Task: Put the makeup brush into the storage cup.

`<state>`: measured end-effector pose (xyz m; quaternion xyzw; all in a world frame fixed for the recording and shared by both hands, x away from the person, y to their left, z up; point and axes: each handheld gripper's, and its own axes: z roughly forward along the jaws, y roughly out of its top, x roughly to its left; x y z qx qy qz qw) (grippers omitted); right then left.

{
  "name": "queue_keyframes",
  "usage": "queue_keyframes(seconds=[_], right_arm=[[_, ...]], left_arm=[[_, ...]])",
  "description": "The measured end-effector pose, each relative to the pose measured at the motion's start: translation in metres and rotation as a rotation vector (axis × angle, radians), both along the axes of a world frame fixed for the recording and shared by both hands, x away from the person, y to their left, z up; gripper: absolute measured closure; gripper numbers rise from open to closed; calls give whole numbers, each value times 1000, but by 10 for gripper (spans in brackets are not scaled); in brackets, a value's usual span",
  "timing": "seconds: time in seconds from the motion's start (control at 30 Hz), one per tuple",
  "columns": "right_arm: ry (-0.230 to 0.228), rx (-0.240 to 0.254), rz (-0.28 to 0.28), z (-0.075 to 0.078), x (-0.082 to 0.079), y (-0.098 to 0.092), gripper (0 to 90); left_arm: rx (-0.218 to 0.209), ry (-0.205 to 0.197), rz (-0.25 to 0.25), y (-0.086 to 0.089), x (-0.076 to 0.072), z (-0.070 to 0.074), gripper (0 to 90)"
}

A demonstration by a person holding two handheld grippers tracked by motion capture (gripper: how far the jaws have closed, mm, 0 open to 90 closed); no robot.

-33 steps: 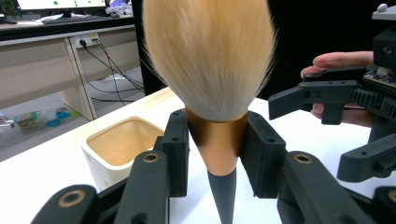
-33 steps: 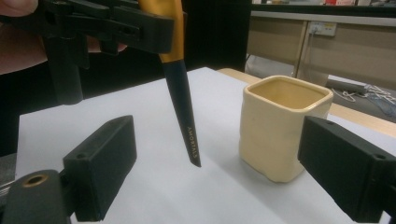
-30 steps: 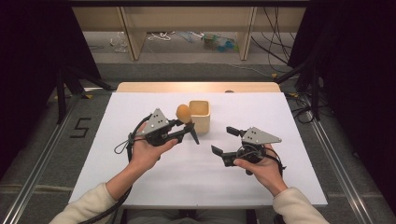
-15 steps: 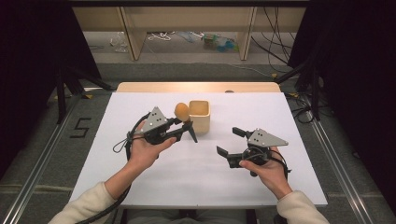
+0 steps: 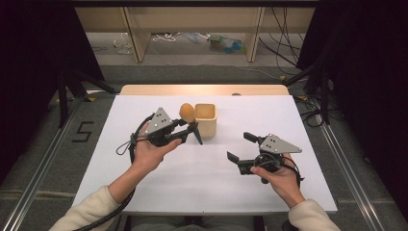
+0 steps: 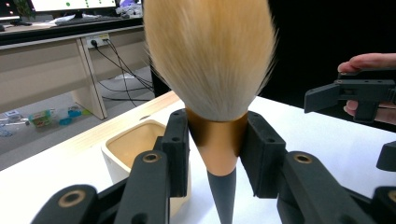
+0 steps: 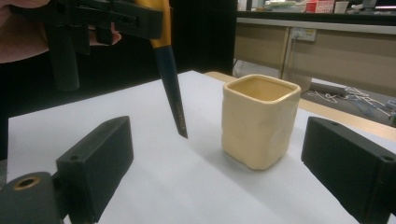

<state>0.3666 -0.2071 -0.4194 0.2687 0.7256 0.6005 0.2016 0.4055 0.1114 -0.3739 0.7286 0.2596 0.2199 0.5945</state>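
Left gripper view: hand-held gripper (image 6: 217,154) around brush (image 6: 212,70).

Bristle-up brush (image 5: 188,119) beside cream cup (image 5: 205,119)

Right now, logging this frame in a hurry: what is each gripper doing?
Left gripper: shut on the makeup brush, bristles up.
Right gripper: open, holding nothing, facing the cream cup.

A black mark shaped like the digit 5 (image 5: 82,132) is showing on the grey floor left of the white surface (image 5: 288,120); small gold lettering on the brush handle (image 7: 179,113) is staying too blurred to read
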Motion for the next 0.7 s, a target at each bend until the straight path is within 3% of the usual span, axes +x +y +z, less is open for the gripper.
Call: queue_keyframes(seconds=[0.03,0.1,0.17,0.2,0.7], right_arm=[[15,4,1,0,-1,0,99],[-14,-4,-3,0,-1,-2,98],[1,2,-1,0,-3,-3,96],[-19,-3,-3,-1,-2,-4,95],[-28,-5,-19,-2,-6,-8,94]], left_arm=[[1,0,0,0,0,0,648],[1,3,2,0,1,1,648],[0,2,1,0,2,1,648],[2,2,1,0,2,1,648],[20,-2,21,1,4,5,648]])
